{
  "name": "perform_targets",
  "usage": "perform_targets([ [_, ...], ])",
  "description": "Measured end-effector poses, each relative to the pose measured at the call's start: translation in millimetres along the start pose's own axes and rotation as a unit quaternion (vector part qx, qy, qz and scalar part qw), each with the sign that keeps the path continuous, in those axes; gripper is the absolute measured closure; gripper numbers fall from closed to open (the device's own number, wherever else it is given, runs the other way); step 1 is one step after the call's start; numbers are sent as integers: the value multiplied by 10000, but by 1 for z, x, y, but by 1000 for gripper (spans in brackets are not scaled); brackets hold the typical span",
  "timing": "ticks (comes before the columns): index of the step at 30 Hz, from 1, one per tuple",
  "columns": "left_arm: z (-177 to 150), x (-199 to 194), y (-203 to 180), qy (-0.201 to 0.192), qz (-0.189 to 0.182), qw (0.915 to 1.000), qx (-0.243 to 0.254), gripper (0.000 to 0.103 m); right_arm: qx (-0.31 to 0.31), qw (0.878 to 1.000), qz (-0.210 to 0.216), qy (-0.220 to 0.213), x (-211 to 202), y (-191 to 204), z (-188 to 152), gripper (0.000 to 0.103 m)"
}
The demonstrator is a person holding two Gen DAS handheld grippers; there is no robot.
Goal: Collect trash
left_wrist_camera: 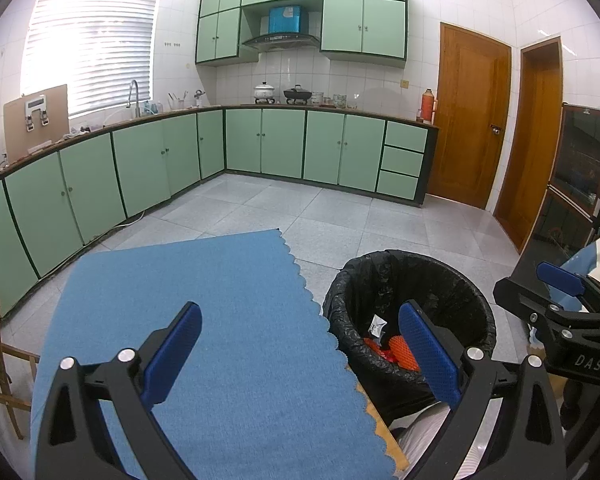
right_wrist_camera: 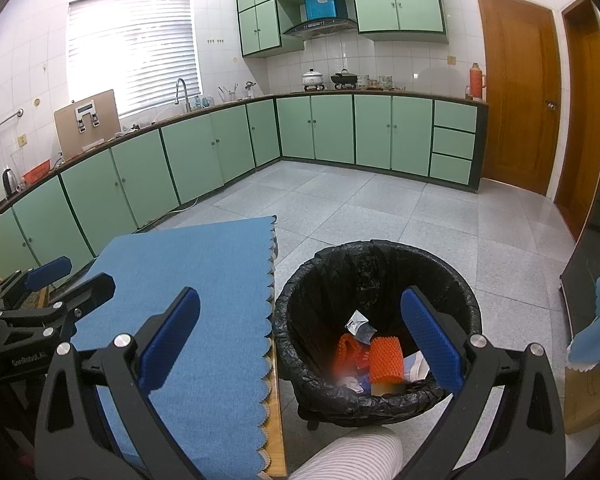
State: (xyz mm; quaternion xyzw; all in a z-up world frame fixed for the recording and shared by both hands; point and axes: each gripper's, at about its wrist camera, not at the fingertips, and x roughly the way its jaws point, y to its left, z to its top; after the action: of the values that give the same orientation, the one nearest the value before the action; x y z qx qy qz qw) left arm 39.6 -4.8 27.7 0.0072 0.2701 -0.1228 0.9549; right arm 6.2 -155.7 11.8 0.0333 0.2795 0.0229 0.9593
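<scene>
Trash (right_wrist_camera: 374,354) was already down in the bin (right_wrist_camera: 380,320), the black-lined one sitting on the floor (right_wrist_camera: 360,208) just off the desk's scalloped edge. Inside you could make out an orange netted piece (right_wrist_camera: 386,360), a crumpled silver wrapper (right_wrist_camera: 358,324) and some white and blue scraps, though part of that pile was blurred.

Left gripper (left_wrist_camera: 300,356) had its blue pads spread wide with nothing between them, one finger over the blue cloth (left_wrist_camera: 220,320) on the desk (right_wrist_camera: 274,420) and the other over the bin at about 3 o'clock in its own view. Right gripper (right_wrist_camera: 300,350) was just as wide apart and empty, straddling the desk edge and the bin, with the trash showing around 4 o'clock between its fingers.

Each gripper showed up in the other's camera: the right one at 3 o'clock in the left view, the left one at 9 o'clock in the right view. Striped sleeve or trouser leg (right_wrist_camera: 352,456), couldn't tell which, poked in at 6 o'clock. Green cabinets (right_wrist_camera: 332,128) ran along the far walls.
</scene>
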Motion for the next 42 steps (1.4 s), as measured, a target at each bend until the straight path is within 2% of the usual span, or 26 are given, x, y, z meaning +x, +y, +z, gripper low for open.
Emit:
perform_targets([
  [42, -2, -1, 3, 28, -5, 10000, -27, 6, -7, 10000, 27, 35, 7, 0, 1, 5],
])
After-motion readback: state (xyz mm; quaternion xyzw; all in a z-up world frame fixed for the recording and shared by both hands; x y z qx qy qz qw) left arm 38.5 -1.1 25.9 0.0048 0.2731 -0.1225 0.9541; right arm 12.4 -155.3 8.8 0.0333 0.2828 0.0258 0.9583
